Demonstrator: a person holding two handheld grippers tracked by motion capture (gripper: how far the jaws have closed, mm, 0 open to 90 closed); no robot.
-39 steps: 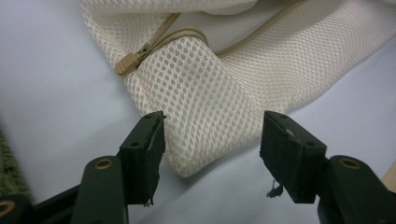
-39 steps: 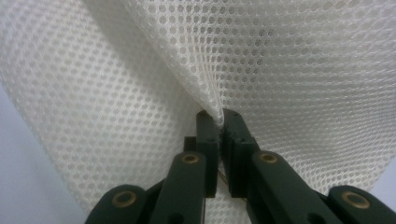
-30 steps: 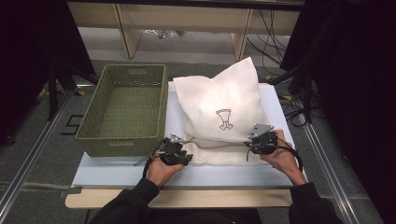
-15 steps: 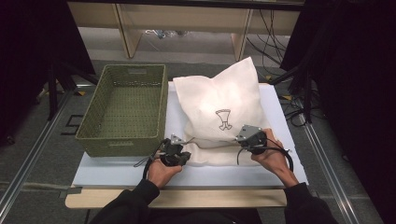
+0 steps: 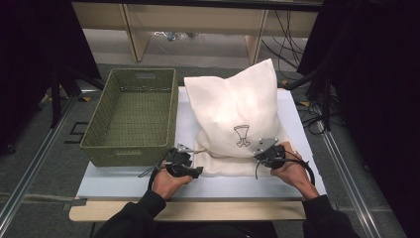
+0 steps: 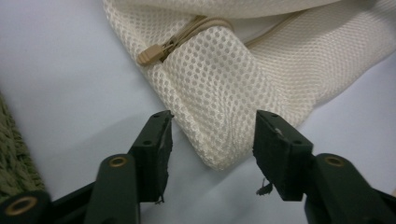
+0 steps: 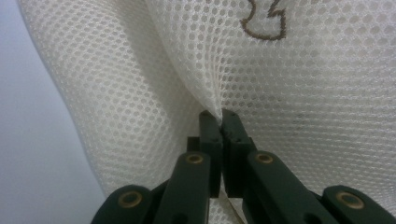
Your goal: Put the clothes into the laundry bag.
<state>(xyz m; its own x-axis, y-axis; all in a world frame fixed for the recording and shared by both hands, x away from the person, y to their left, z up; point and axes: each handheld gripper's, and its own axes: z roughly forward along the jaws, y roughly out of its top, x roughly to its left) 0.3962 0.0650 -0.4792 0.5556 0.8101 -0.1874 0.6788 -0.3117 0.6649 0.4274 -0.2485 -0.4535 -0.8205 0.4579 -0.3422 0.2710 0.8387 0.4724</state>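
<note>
A cream mesh drawstring bag with a brown printed emblem lies puffed up on the white board. My left gripper rests at the bag's near left corner. In the left gripper view that corner sits between the jaws of the left gripper; they have just been opening and the pads stand clear of the mesh. A tan cord toggle lies just beyond. My right gripper is at the bag's near right edge, and in its own view the right gripper is shut on a pinched fold of mesh.
A green woven basket stands left of the bag, its near corner close to my left hand. The white board ends just right of my right hand. Dark floor, cables and shelf legs lie beyond the table.
My right gripper has shifted a little to the left, in against the bag's lower edge. The left hand has stayed where it was.
</note>
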